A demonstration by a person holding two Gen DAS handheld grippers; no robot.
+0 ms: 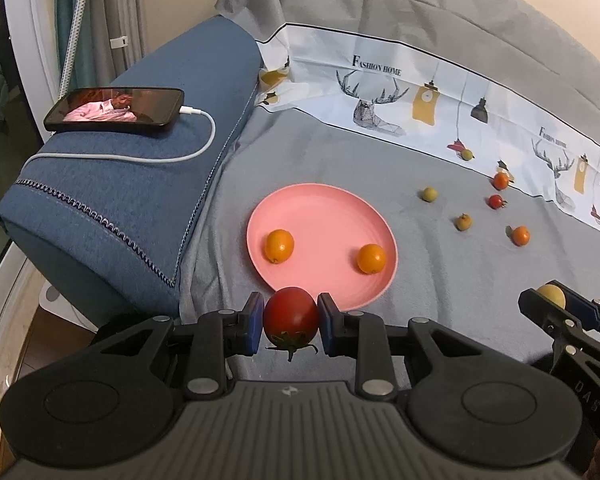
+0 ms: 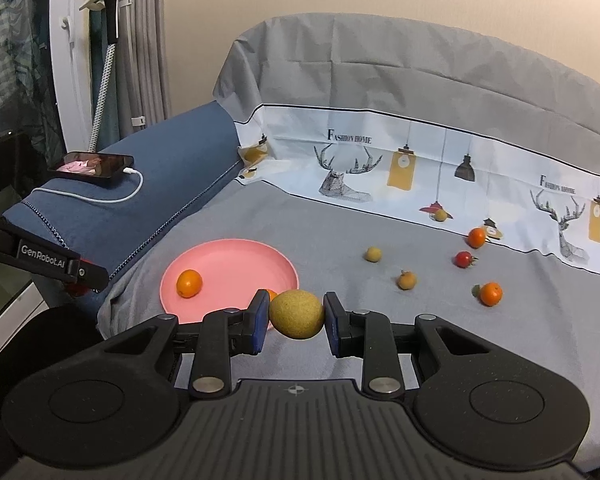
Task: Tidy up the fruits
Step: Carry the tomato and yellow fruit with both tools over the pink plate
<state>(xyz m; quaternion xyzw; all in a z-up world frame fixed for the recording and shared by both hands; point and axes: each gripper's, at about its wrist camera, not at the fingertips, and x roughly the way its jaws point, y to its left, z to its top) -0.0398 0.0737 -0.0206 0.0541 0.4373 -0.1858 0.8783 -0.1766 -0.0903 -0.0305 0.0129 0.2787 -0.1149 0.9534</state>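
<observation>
The left gripper (image 1: 291,322) is closed on a red tomato (image 1: 291,316), pinched between its blue pads just short of the near rim of the pink plate (image 1: 324,216), which carries two orange fruits ahead. The right gripper (image 2: 297,316) clamps a yellow-brown round fruit (image 2: 297,314), with the plate ahead to its left. More small fruits lie scattered on the grey bedspread (image 2: 420,320) ahead to its right.
</observation>
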